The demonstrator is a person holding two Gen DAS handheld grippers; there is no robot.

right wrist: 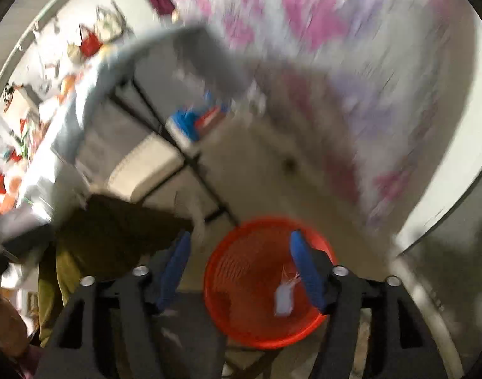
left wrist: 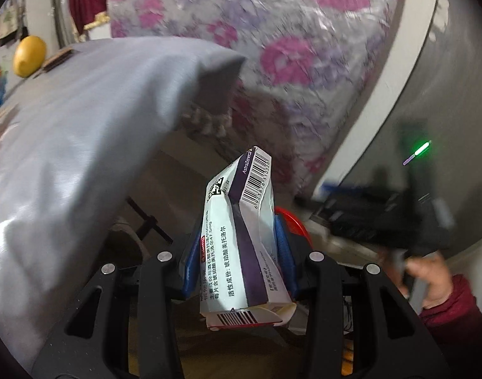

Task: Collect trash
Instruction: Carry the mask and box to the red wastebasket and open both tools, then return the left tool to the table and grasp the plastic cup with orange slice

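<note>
a white medicine box (left wrist: 244,237) with a purple stripe and black barcodes; blue claw pads (right wrist: 307,271); an orange-red mesh basket (right wrist: 241,309); grey table cloth (left wrist: 83,132); pink-and-lilac floral sheet (left wrist: 288,47); a yellow fruit (left wrist: 29,56).

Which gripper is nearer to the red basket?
Right. The right gripper hangs open just above the red basket; the left gripper, shut on a crumpled box, shows only the rim behind it.
</note>
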